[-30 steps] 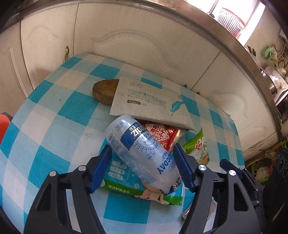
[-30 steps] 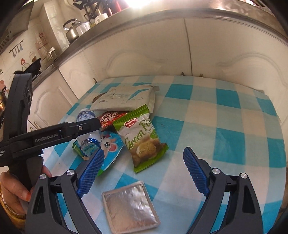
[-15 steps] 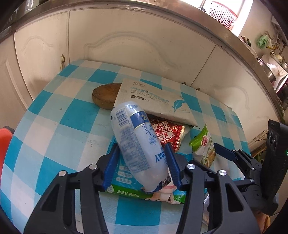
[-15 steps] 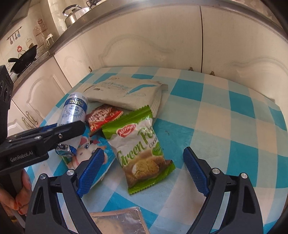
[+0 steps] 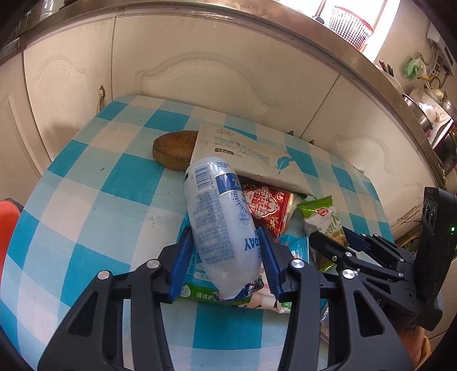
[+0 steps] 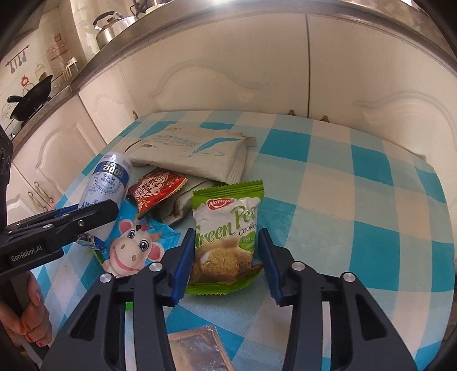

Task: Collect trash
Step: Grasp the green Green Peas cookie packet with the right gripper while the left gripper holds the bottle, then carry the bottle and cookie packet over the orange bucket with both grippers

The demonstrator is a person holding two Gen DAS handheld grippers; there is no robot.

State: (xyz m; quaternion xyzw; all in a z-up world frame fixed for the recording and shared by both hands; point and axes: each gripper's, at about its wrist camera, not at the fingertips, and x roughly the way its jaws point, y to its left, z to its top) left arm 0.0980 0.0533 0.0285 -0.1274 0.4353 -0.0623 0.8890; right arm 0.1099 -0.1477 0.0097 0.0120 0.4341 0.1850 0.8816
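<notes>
On a blue-and-white checked table in a kitchen, the left gripper clamps a white and blue plastic bottle, its blue pads pressed against both sides of the bottle's near end, the far end tilted up over the pile of wrappers. The right gripper straddles a green cookie packet lying flat on the table; its left pad touches the packet's edge, while a narrow gap shows at the right pad, so the jaws are not clenched on it. The left wrist view alone shows a brown round disc at the far side of the table, half tucked under a large white pack, and a red basket on the sill beyond the counter. The right wrist view alone shows a silver foil square at the near edge, a cartoon cow wrapper left of the cookie packet, and a kettle and a black pan on the counter. Both views show a red wrapper between bottle and packet.
</notes>
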